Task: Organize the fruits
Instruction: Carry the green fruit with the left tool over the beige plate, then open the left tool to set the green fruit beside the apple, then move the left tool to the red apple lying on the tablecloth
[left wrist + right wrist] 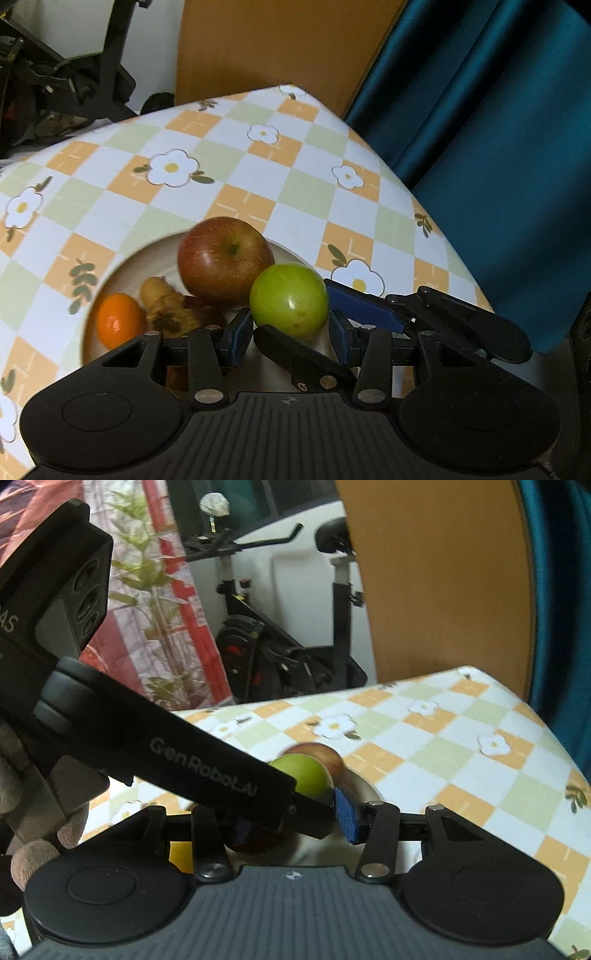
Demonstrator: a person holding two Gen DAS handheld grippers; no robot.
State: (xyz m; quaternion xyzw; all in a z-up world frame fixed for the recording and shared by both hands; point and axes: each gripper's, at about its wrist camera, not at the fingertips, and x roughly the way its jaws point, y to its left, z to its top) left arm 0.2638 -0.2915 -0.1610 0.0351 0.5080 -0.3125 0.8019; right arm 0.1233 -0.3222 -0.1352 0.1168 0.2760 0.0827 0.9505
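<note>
My left fingers were closed on the green fruit, a blue pad pressed to each side of it, and it hung just over the near rim of the plate. My right fingers reached in from the right: one blue pad lay right beside the same green fruit, while the other was hidden under my left tool, so I could not tell whether they stood open or closed.

Just behind the green fruit, touching it or nearly so, the red apple sat on the plate. To its left lay a brown, knobbly piece, perhaps ginger, though blur made it hard to be sure, and left of that a small orange. The plate rested on the table, which wore a checked cloth with white flowers. Past the table's far edge stood an exercise bike, a tan wooden panel and a teal curtain.
</note>
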